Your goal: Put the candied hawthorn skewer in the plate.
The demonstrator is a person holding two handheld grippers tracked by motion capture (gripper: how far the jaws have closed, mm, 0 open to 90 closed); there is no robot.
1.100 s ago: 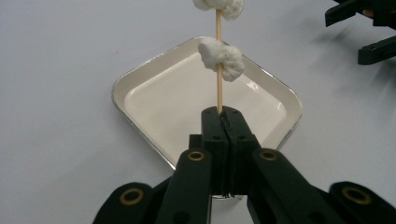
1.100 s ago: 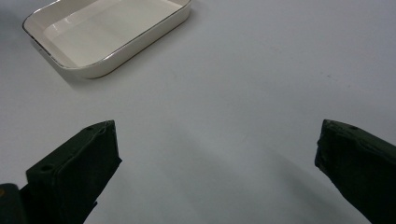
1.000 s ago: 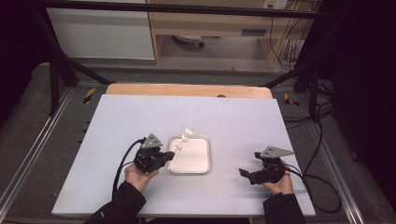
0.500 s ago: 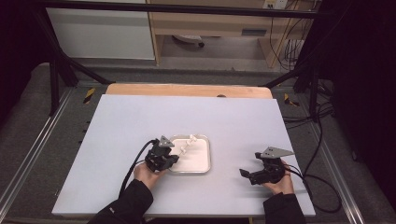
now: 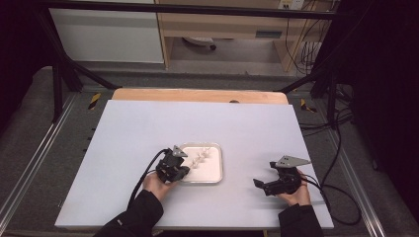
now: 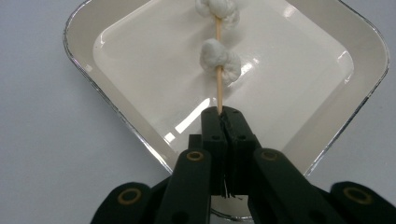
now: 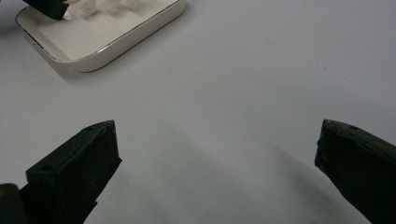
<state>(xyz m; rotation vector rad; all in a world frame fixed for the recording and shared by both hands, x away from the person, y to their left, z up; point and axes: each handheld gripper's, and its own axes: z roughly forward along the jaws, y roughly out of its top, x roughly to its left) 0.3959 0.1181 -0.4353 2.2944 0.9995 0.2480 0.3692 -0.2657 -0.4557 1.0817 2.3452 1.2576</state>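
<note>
Skewer (image 6: 218, 70) runs straight ahead of left gripper (image 6: 223, 114), whose jaws are closed on its near end, over the tray (image 6: 88, 70). Right gripper (image 5: 267, 186) is wide open w/ nothing in it, well apart.

A wooden board (image 5: 197, 95) lay along the far edge of the white table (image 5: 148, 128); beyond it stood a white cabinet (image 5: 106, 34).

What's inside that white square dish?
The dish holds a thin wooden skewer threaded with white knotted lumps. The left gripper clamps its near end. The far end runs out of frame, and the gripper covers the dish's near rim.
</note>
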